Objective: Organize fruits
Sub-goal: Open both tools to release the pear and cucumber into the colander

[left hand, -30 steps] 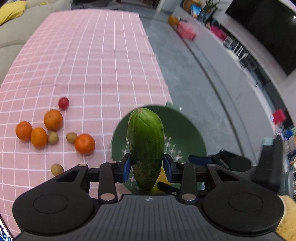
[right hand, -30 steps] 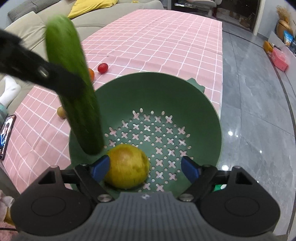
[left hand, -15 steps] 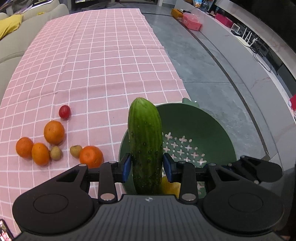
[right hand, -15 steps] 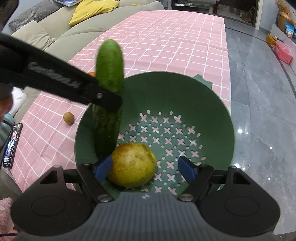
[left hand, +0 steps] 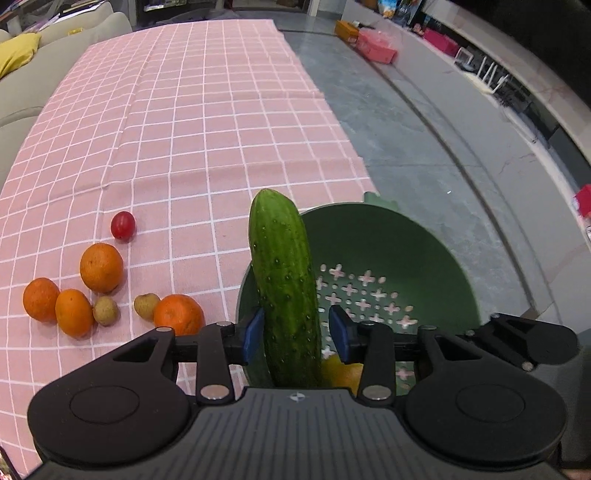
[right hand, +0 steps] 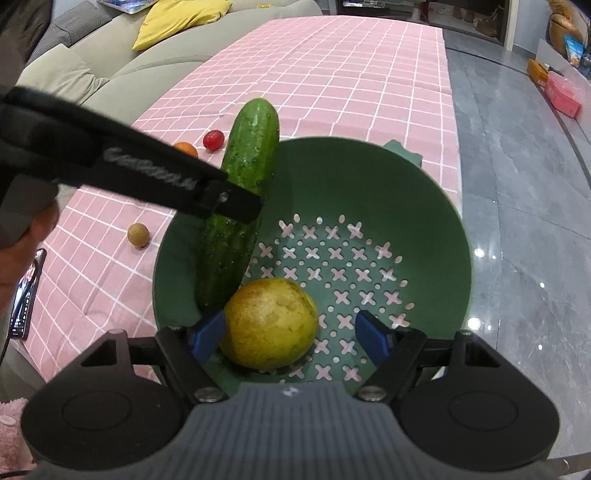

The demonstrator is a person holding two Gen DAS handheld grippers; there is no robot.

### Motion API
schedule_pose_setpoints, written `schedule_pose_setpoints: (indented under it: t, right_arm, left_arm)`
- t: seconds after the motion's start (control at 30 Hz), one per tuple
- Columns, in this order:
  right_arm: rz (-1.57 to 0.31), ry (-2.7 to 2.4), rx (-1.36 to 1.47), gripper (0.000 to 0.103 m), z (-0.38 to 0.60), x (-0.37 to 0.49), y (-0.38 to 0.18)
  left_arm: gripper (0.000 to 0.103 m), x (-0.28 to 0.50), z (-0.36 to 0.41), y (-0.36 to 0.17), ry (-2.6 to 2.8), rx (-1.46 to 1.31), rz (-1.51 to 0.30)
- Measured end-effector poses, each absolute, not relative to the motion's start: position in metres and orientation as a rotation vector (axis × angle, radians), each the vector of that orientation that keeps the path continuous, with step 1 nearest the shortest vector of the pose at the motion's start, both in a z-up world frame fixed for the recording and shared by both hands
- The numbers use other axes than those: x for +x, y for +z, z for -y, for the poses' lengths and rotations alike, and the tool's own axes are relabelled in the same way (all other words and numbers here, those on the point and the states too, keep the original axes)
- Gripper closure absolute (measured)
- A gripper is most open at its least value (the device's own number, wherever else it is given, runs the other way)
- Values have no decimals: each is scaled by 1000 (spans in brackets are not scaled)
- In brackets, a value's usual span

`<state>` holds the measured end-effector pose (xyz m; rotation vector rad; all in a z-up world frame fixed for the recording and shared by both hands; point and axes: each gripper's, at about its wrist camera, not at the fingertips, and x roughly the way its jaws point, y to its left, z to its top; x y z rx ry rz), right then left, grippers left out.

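A green cucumber (left hand: 282, 280) stands almost upright, its lower end inside the green colander (left hand: 424, 251) against the left wall. My left gripper (left hand: 296, 332) straddles it with its jaws opening; the left pad is at the skin, the right pad stands off with a gap. In the right wrist view the cucumber (right hand: 236, 206) leans beside a yellow-green pear (right hand: 271, 325) on the colander (right hand: 424, 206) floor. My right gripper (right hand: 290, 334) is open around the pear, the right pad well clear of it.
Several oranges (left hand: 101, 267), a cherry tomato (left hand: 123, 225) and small brown fruits (left hand: 146, 305) lie on the pink checked cloth left of the colander. The table edge and grey floor run along the right. A sofa with a yellow cushion (right hand: 184, 18) is at the back left.
The left gripper brought the cucumber down into the colander until its lower end rested beside the pear, then its pads spread apart. The right gripper stayed over the pear.
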<state>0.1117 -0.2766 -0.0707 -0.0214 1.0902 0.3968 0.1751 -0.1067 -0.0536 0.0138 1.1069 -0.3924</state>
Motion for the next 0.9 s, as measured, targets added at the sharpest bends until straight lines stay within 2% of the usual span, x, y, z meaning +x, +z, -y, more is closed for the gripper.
schedule_pose_setpoints:
  t: [0.37,0.63,0.77,0.83,0.9]
  right_arm:
    - [-957,291,48,29,264,90,-28]
    - [-852,341,49,29,215,68,-9]
    - [-833,392,2,38,190,65,-8]
    - [-829,413,-36,40,179,64,-11]
    - [-826,435,-80,47,169,65,-14]
  left_arm:
    - [50,127,57,-12,-374,-58,-992]
    - [50,98,-9,-11,-271,-109,-953]
    - [50,89,-38,-16,-247,-137,-954]
    - [50,87,-48,-19,-250,-148,-959]
    - [50,87,-52,-22,-254,-145,-962]
